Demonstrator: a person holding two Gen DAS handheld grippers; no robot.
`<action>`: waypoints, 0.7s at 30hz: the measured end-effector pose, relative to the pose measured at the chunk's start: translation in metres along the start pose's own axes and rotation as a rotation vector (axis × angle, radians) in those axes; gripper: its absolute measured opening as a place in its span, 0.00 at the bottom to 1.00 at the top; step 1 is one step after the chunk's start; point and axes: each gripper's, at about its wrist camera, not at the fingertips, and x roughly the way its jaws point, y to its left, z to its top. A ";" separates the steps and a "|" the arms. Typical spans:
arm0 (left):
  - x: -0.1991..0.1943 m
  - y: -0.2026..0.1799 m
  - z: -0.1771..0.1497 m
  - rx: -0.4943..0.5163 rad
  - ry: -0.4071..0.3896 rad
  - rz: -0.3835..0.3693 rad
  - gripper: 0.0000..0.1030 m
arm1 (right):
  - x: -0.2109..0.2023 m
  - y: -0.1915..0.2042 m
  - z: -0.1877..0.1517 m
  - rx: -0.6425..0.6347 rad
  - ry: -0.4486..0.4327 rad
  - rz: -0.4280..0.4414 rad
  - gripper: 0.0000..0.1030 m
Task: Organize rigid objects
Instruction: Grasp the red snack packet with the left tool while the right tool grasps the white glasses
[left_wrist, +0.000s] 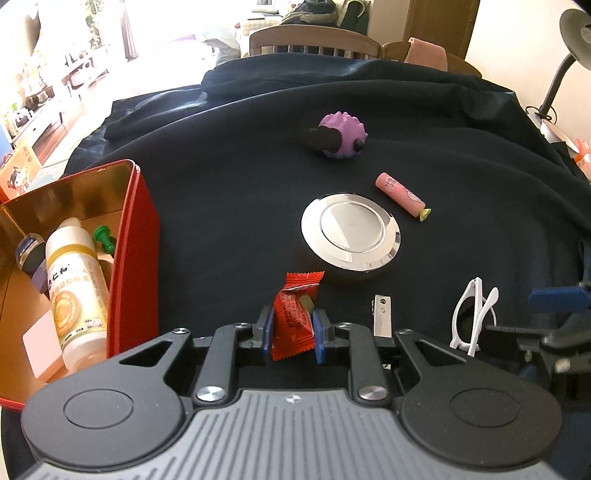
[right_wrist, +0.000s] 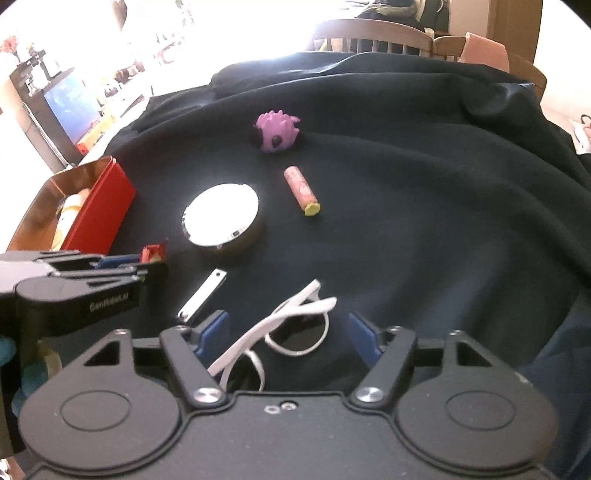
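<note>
My left gripper (left_wrist: 293, 321) is shut on a red candy packet (left_wrist: 295, 310), which stands upright between the blue pads just right of the open red tin (left_wrist: 133, 258). The tin holds a white bottle (left_wrist: 74, 280) and a green piece (left_wrist: 105, 240). My right gripper (right_wrist: 288, 328) is open over the folded white sunglasses (right_wrist: 299, 334), which lie on the cloth between its fingers with the pads apart from them. A nail clipper (right_wrist: 201, 297) lies beside its left finger. Farther off lie a round silver-lidded case (right_wrist: 221, 216), a pink tube (right_wrist: 301, 188) and a purple spiky toy (right_wrist: 277, 133).
A dark cloth (left_wrist: 443, 147) with folds covers the table. Wooden chairs (left_wrist: 314, 38) stand behind its far edge and a desk lamp (left_wrist: 569, 44) at the right. In the right wrist view the left gripper (right_wrist: 144, 266) sits close on the left.
</note>
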 end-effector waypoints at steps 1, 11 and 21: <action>-0.001 0.000 -0.001 -0.002 -0.001 0.000 0.20 | -0.001 0.002 -0.001 0.008 0.006 0.000 0.69; -0.005 0.001 -0.005 -0.003 0.000 0.000 0.20 | 0.018 0.016 -0.004 0.078 0.088 0.018 0.44; -0.010 0.008 -0.011 -0.013 -0.001 -0.007 0.20 | 0.024 0.015 -0.001 0.054 0.067 0.042 0.07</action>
